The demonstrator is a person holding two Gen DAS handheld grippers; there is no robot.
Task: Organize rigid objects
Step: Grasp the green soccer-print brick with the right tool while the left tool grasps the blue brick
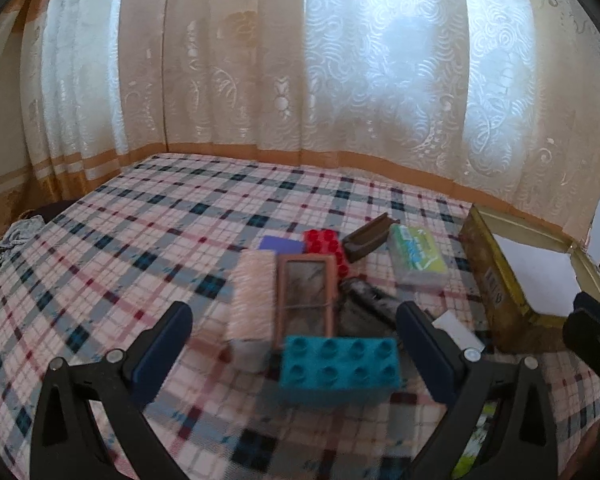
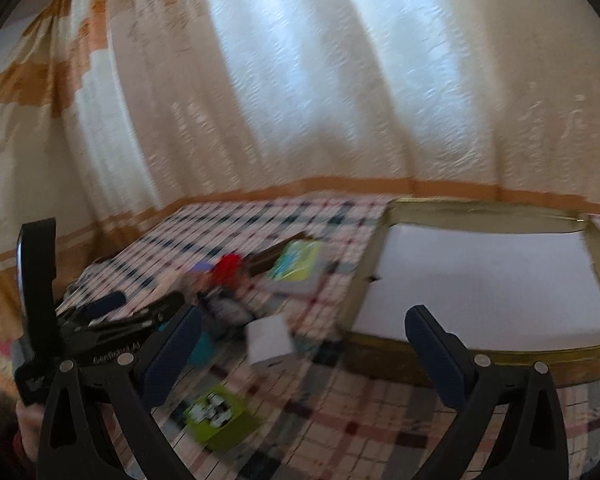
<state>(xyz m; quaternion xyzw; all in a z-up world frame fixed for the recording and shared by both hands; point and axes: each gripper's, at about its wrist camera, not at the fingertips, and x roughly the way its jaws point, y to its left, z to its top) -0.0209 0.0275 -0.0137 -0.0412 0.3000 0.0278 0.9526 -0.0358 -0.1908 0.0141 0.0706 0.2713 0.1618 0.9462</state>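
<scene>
A cluster of small objects lies on the plaid cloth. In the left wrist view I see a teal brick [image 1: 339, 369] nearest, a pink wrapped block [image 1: 252, 300], a brown frame [image 1: 306, 300], a red brick [image 1: 325, 244], a brown holder [image 1: 366, 238] and a green-white box [image 1: 418, 258]. My left gripper [image 1: 294, 344] is open and empty, just before the teal brick. My right gripper [image 2: 304, 344] is open and empty, above the cloth beside a gold tin [image 2: 480, 280] with a white lining. A white block [image 2: 269, 338] and a green box [image 2: 220, 420] lie below it.
The gold tin [image 1: 512, 276] stands open at the right of the cloth. Patterned curtains [image 1: 300, 60] hang behind the far edge. The left gripper's body [image 2: 100, 328] shows at the left of the right wrist view. Crumpled fabric [image 1: 8, 244] lies off the left edge.
</scene>
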